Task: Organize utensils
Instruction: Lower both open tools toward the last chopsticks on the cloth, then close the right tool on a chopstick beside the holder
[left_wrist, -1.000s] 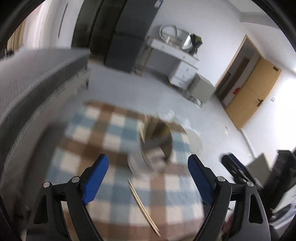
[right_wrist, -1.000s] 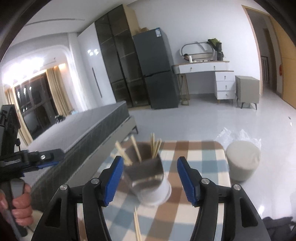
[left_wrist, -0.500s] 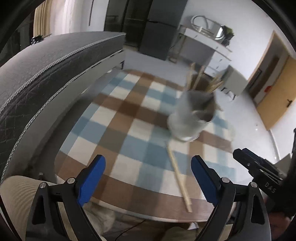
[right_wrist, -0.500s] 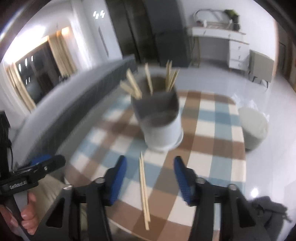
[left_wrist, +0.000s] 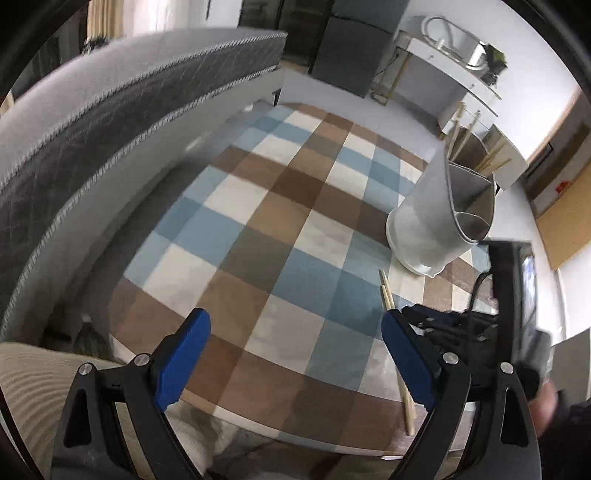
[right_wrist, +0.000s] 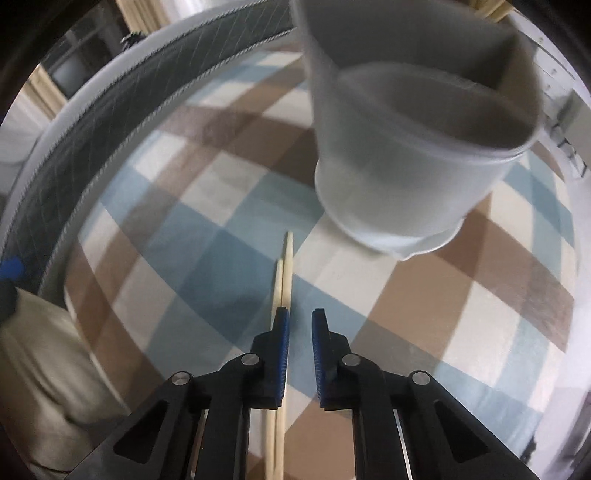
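The left gripper (left_wrist: 293, 354) hangs wide open over the checkered tablecloth (left_wrist: 258, 236). At one o'clock stands the gray utensil holder (left_wrist: 439, 221). The right gripper (right_wrist: 298, 345), jaws nearly closed and empty, sits just right of the chopsticks (right_wrist: 282, 280).
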